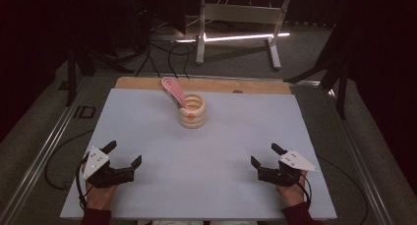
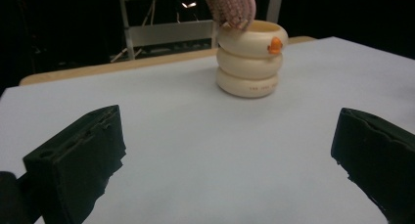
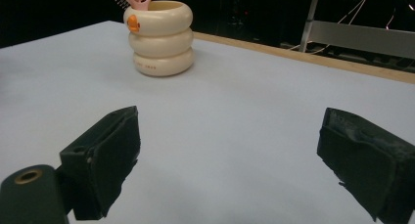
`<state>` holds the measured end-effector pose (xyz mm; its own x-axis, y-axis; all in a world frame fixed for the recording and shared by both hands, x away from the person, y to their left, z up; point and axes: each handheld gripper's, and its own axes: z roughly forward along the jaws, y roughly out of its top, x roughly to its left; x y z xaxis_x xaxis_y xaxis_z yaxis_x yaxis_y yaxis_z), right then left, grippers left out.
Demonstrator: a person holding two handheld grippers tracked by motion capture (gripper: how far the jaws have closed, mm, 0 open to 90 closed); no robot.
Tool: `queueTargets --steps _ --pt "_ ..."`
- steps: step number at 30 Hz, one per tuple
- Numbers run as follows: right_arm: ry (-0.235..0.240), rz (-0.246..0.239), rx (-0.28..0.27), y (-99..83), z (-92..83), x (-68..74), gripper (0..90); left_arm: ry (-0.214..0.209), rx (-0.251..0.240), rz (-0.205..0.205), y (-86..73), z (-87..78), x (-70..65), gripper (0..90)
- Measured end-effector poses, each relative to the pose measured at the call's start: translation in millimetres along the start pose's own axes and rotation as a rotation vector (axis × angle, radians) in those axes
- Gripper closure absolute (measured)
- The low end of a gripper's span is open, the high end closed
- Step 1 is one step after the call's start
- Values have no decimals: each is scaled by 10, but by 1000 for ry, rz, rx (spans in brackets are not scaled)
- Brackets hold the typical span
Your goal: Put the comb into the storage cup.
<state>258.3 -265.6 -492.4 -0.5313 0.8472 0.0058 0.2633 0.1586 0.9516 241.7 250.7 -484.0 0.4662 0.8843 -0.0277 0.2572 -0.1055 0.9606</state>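
Both grippers (image 1: 125,153) (image 1: 265,154) rest low, fingers spread.

No legible text, faint small print on cream ringed holder (image 2: 250,62) lowest ring, too blurred to read

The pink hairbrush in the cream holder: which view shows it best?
The high view: the pink hairbrush shows its whole head leaning out of the ringed cream holder. The left gripper view crops its head at the top edge; the right gripper view shows part with bristles.
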Motion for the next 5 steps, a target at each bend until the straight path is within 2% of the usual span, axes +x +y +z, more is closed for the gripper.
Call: queueTargets --steps 5 --pt "-14 7 -3 -7 -8 -13 87 9 -17 7 16 -25 2 0"
